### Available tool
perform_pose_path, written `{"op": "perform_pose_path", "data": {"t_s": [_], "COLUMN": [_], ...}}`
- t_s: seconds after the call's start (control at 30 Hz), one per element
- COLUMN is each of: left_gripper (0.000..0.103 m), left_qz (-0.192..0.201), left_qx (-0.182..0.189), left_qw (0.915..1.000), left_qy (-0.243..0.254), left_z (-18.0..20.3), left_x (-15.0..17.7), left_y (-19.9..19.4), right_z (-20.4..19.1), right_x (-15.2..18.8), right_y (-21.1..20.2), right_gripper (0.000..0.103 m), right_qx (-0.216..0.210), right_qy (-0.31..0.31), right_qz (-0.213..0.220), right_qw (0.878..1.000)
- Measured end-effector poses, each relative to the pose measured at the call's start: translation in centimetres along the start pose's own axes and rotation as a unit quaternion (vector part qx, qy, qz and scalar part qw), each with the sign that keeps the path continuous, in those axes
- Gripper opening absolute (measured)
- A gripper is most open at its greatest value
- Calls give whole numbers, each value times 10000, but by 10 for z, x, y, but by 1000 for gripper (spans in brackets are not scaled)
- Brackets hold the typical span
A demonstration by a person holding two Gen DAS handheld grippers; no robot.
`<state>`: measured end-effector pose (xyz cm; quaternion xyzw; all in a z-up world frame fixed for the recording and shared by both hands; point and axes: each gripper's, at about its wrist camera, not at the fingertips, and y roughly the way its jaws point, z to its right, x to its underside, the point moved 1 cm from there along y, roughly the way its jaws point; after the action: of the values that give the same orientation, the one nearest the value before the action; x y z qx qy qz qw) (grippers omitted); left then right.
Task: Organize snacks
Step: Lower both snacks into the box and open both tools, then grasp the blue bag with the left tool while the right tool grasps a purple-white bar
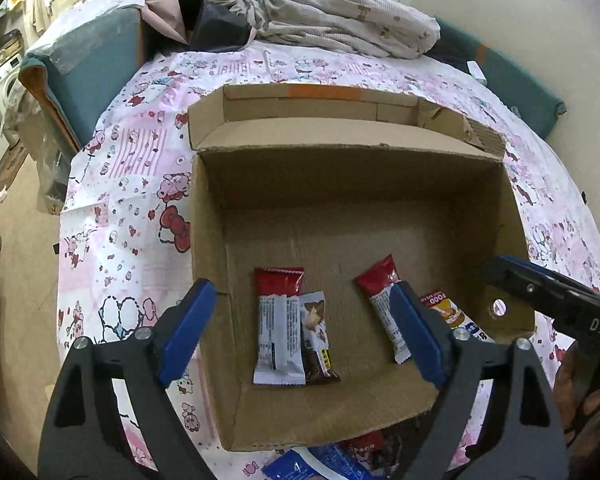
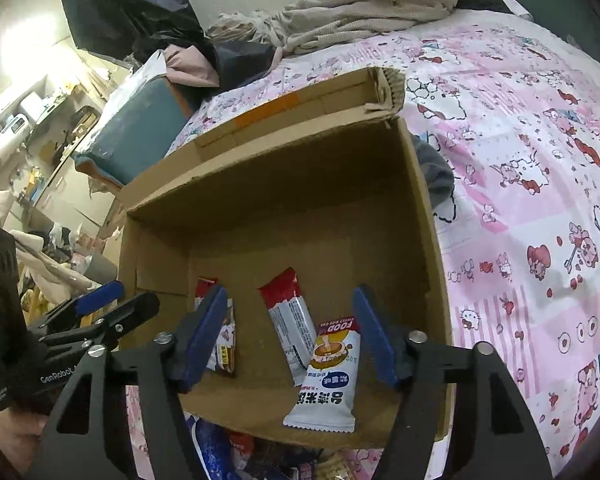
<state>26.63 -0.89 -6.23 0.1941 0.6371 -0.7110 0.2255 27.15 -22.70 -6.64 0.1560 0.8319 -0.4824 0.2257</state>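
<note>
Four snacks (image 1: 279, 332) lie in my box (image 1: 352, 184). Both my grippers (left (image 1: 300, 332), right (image 2: 290, 332)) hang spread and empty. More packets (image 2: 220, 452) wait outside, I think.

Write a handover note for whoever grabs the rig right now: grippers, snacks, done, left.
Left gripper: open, empty, above the cardboard box.
Right gripper: open, empty, over the box's right part.
Done: four packets lie on the box floor: red-and-white bar, brown packet beside it, second red-and-white bar, white rice-cake packet overlapping it.
Left: more packets sit on the bedsheet just outside the near wall, including a blue one; exact count unclear.
</note>
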Motion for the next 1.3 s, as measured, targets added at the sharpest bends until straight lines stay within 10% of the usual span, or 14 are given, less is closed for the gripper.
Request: {"op": "perform_pose_path", "data": {"t_s": [0.77, 1.07, 1.3], "left_gripper": [94, 98, 97], "left_qz": [214, -219, -1081], "left_qx": [222, 324, 229], "left_qw": [9982, 9932, 9729], "left_qy": [-509, -1098, -2030], "left_z": [-36, -57, -87], "left_x": [34, 65, 107], "left_y": [-77, -89, -68], "right_z": [-22, -29, -18], "right_x": [34, 71, 101], "right_y": [-58, -78, -69], "right_gripper": [82, 82, 82], "right_qx": [193, 89, 73], "right_qy": [-145, 21, 614], "right_qz": [220, 64, -458], "right_qw": [9995, 9999, 9970]}}
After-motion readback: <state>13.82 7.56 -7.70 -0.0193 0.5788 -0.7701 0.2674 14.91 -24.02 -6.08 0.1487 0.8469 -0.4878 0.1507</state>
